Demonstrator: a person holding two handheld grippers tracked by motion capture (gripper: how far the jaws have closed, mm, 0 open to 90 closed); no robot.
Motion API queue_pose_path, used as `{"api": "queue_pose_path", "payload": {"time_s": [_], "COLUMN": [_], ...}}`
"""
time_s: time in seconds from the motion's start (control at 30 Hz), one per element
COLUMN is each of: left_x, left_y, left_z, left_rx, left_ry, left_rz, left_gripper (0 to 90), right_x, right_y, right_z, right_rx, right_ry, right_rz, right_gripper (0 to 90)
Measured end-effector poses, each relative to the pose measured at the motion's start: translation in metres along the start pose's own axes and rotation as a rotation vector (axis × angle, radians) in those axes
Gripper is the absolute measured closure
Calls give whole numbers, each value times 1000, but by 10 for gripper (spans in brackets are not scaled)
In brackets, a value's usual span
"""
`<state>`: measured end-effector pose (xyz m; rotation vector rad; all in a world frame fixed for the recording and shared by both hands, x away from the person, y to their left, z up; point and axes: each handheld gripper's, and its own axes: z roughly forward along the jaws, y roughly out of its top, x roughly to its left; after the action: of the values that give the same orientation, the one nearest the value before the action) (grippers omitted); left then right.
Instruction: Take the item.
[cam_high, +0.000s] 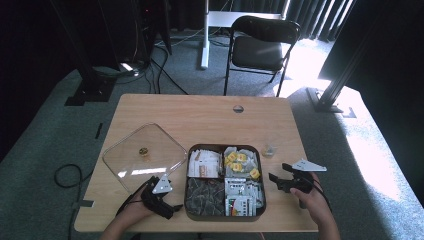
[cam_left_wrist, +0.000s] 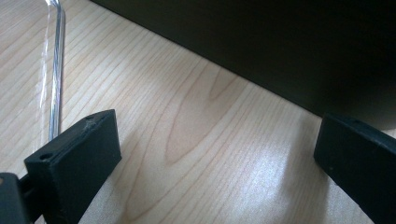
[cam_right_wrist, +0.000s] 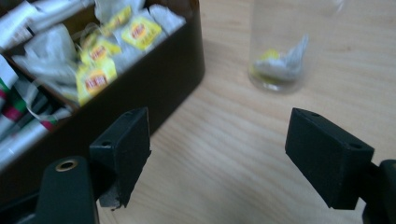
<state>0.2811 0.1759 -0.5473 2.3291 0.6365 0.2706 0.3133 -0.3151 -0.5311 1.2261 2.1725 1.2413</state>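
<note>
Already the clear lid (cam_high: 145, 155) lies left of the tea box (cam_high: 225, 182) and one teabag sits in the glass (cam_right_wrist: 279, 51); both tongs, left (cam_high: 167, 202) and right (cam_high: 278, 172), are released and grasp nothing.

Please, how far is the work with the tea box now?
Done: the lid lies off the box, and a tea bag sits in the glass. In hand: nothing; both the left tongs and right tongs are open and empty. Left, probably: putting the lid back.
</note>
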Motion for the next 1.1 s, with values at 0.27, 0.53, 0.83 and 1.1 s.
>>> {"api": "queue_pose_path", "payload": {"time_s": [0.27, 0.53, 0.83, 1.1], "left_x": [0, 0, 0, 0], "left_y": [0, 0, 0, 0], "left_z": [0, 0, 0, 0], "left_rx": [0, 0, 0, 0], "left_ry": [0, 0, 0, -1], "left_rz": [0, 0, 0, 2], "left_gripper": [5, 5, 5, 5], "right_x": [1, 7, 14, 15], "right_y": [-14, -15, -14, -14], "right_z": [5, 10, 17, 19], "right_rx": [53, 99, 159, 174], "right_ry": [-12, -29, -4, 22], "right_rz": [-32, -81, -128, -152], "right_gripper": [216, 214, 180, 125]}}
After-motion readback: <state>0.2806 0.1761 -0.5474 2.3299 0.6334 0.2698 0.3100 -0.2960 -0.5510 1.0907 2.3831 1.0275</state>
